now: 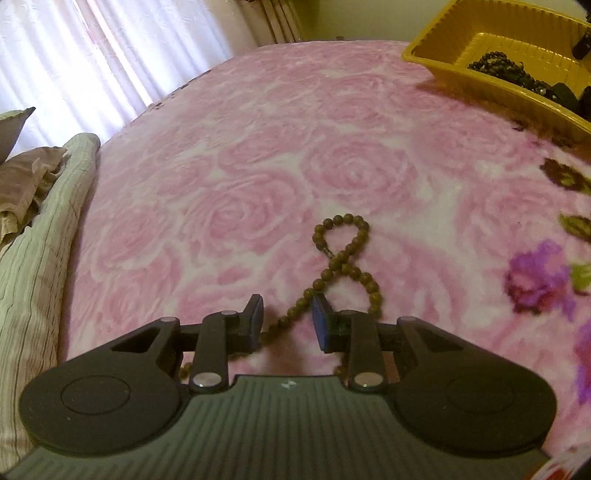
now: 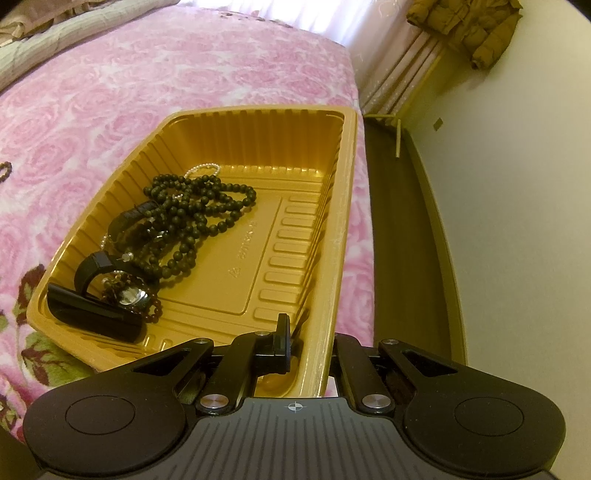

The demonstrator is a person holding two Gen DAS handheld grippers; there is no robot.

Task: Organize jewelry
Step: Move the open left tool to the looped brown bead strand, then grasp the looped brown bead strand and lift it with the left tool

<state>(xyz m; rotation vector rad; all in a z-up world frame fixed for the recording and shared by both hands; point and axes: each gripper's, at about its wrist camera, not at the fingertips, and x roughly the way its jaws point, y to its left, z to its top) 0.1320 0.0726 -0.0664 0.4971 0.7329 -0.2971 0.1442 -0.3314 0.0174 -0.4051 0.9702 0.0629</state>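
Observation:
A brown bead strand [image 1: 341,254] lies in a figure-eight on the pink rose blanket [image 1: 240,147]. My left gripper [image 1: 288,306] is low over its near end. The jaws are apart, the strand runs between the blue pads, and neither pad presses on it. A gold plastic tray [image 2: 347,206] sits near the bed's edge. It holds black bead necklaces [image 2: 199,210], a pearl strand [image 2: 203,170], a watch [image 2: 129,295] and a black case [image 2: 92,314]. My right gripper [image 2: 308,332] is shut on the tray's near wall, one finger inside and the other hidden outside. In the left wrist view, the tray [image 1: 443,48] is at the far right.
A folded striped quilt [image 1: 37,258] lies along the blanket's left side, with curtains [image 1: 92,55] behind. Right of the tray the bed ends, with a dark floor strip [image 2: 406,221] and a pale wall beyond. A mustard jacket [image 2: 469,26] hangs there.

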